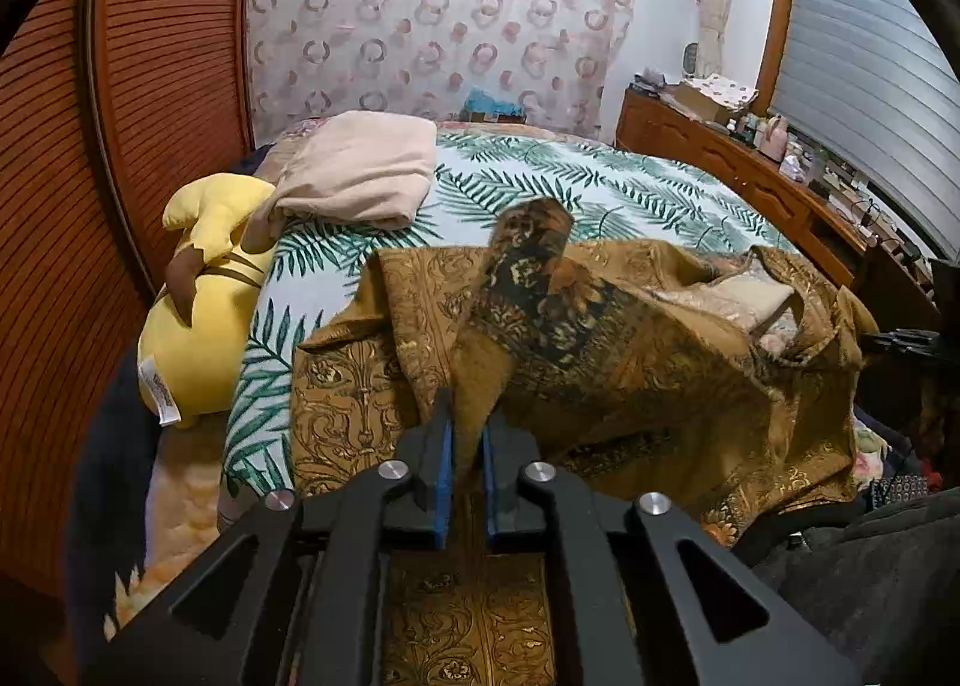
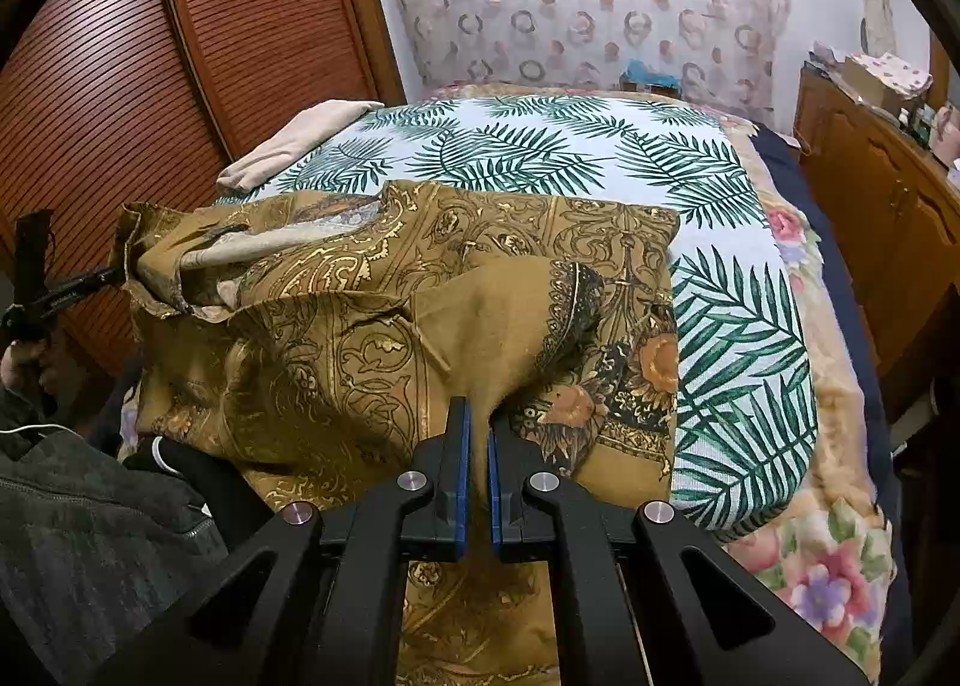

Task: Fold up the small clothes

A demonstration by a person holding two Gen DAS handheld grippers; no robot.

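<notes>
Mustard-brown cloth, printed with gold scrollwork and dark floral borders, lies bunched across the near half of a bed. This garment (image 1: pixel 630 338) is the piece being folded. The left gripper (image 1: pixel 467 446) has a ridge of it pinched between its blue pads, and a dark-bordered flap stands up just beyond the fingertips. The right gripper (image 2: pixel 477 440) is clamped on another fold of the same cloth, near a corner with orange flowers. Holding two points at once probably lets the person carry one edge over the rest to make a crease.

Under the cloth is a white bedspread (image 2: pixel 540 146) with green palm leaves. A folded beige towel (image 1: pixel 360 170) sits farther back, well apart from the garment, and a yellow plush toy (image 1: pixel 198 290) lies at the bed's left edge beside a slatted wooden door (image 1: pixel 162 86). A wooden dresser (image 1: pixel 720 158) crowded with small items runs along the right wall. Nothing blocks the fold itself, though the cloth is rumpled and may need smoothing.
</notes>
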